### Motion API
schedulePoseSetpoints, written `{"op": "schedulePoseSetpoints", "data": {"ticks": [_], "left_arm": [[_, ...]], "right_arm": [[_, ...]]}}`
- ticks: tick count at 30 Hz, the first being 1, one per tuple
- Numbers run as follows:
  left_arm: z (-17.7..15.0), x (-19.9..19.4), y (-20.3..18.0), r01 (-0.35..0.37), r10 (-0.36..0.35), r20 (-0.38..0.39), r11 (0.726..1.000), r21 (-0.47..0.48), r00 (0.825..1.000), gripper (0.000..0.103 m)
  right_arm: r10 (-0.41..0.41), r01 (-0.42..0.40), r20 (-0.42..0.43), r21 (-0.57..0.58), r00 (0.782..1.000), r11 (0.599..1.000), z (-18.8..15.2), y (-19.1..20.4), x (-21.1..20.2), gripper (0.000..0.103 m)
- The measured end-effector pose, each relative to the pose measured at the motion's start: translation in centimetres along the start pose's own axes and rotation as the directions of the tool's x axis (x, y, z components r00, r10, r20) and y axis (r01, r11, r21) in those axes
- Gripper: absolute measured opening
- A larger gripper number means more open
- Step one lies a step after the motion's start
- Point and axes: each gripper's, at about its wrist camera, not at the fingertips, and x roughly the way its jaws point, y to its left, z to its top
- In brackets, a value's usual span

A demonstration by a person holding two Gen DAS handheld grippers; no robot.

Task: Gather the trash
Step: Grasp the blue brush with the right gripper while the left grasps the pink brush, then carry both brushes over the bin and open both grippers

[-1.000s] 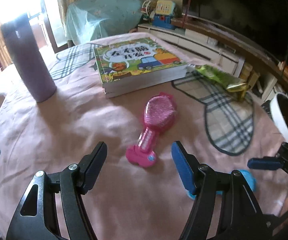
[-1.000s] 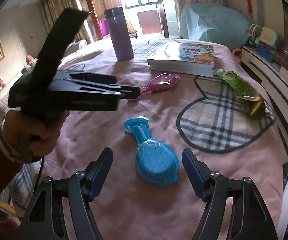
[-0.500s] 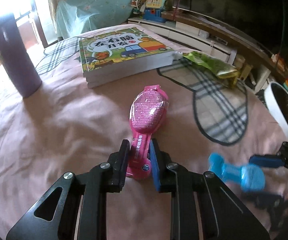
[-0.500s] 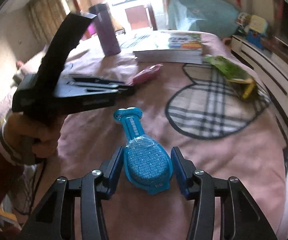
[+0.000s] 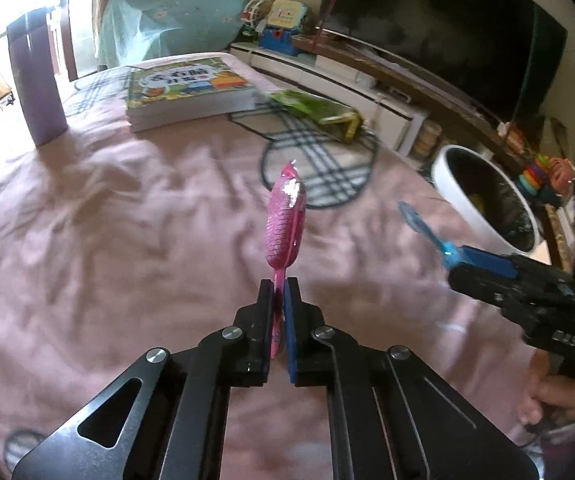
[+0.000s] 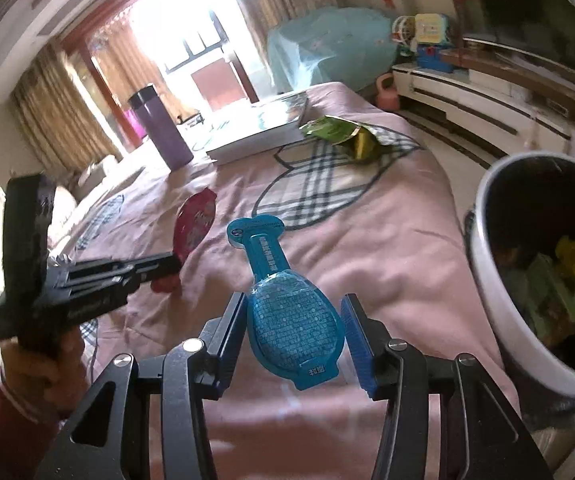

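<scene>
The task looked about half done: the left gripper point(image 5: 278, 312) was closed tightly on the stem of the pink blister pack point(image 5: 285, 226), lifted at the centre of the frame, and the right gripper point(image 6: 293, 326) had its jaws half open around the blue blister pack point(image 6: 287, 312) — I cannot tell if they really pinched it. The white trash bin point(image 6: 499, 300) at the right edge already held wrappers, while the green snack bag point(image 6: 337, 134) remained on the pink bedsheet point(image 6: 387, 248) near the picture book point(image 5: 187, 88) and purple tumbler point(image 5: 37, 80) — a bedroom with a television point(image 5: 447, 28) in the upper right.
</scene>
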Motion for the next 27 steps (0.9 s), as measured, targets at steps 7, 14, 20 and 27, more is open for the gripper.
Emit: {"op": "schedulePoseSetpoints", "data": {"ticks": [7,14,20,27], "left_arm": [[-1.7,-1.1,-1.8,0.048,-0.048,-0.014,0.999,-0.011,0.999,0.004],[-2.2,-1.6,-3.8,0.069,-0.069,-0.017,0.998,0.001,0.997,0.003],[-1.8,-1.8,-6.3,0.086,-0.086,-0.002,0.996,0.038,0.996,0.003],[-1.2,-1.8,-9.2,0.101,-0.102,0.006,0.991,0.088,0.995,0.003]], "right_arm": [[0.01,-0.01,0.009,0.052,1.0,0.999,-1.5,-0.9,-1.1,0.049],[0.01,-0.013,0.038,0.08,0.999,0.997,-2.1,-1.6,-2.7,0.049],[-0.007,0.001,0.06,0.095,0.998,0.995,-2.5,-2.2,-3.8,0.049],[-0.035,0.024,0.092,0.118,0.995,0.993,-2.7,-3.8,-5.8,0.049]]}}
